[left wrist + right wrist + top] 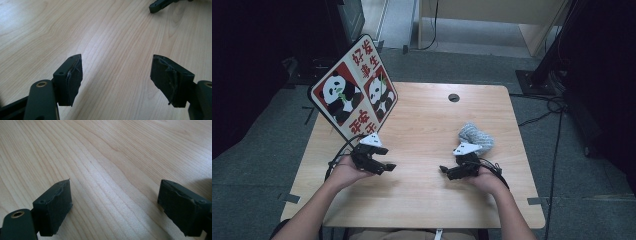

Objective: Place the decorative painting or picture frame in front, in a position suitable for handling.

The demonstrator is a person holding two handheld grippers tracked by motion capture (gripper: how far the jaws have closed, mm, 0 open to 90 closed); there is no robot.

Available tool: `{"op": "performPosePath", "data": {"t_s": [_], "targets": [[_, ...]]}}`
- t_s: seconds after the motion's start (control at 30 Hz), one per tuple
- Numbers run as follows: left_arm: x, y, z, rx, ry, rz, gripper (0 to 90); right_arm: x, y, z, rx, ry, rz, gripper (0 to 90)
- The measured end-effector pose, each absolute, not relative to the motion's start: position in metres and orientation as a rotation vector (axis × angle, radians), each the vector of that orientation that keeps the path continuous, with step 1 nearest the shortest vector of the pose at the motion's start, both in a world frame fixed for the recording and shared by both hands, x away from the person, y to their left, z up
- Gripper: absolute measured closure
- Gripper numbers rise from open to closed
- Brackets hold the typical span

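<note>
From above, the left claw [382,166] and right claw [448,171] rest low on the worktop [422,130], tips turned toward each other, both spread wide and empty. A grey cloth [475,137] lies just behind the right claw, probably next to be picked up; a panda sign [353,89] leans beyond the left claw.

The left claw's own camera [116,80] shows bare wood between its pads, the other claw's tip cut off at the top edge.

The right claw's camera [113,206] shows wood grain between its wide-set pads.

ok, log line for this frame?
left gripper open, empty | right gripper open, empty | grey cloth bunched behind right gripper | panda sign far-left
</note>
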State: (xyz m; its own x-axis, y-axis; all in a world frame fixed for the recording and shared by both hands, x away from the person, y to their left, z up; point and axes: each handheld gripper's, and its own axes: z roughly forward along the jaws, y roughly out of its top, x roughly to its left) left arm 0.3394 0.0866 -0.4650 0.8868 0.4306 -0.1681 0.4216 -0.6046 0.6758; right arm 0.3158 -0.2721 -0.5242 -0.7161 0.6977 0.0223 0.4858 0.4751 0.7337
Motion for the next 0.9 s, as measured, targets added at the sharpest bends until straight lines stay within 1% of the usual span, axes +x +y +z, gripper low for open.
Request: {"op": "performPosePath", "data": {"t_s": [0.17,0.43,0.9], "targets": [[0.337,0.097,-0.457,2.257,0.602,0.008,30.9,0.316,-0.272,-0.524,1.007,2.447,1.081,11.8],[0.335,0.111,-0.448,2.222,0.614,-0.003,31.1,0.316,-0.272,-0.524,1.005,2.448,1.082,11.4],[0.326,0.146,-0.438,2.198,0.683,0.045,32.8,0.316,-0.272,-0.524,1.004,2.449,1.081,11.3]]}}
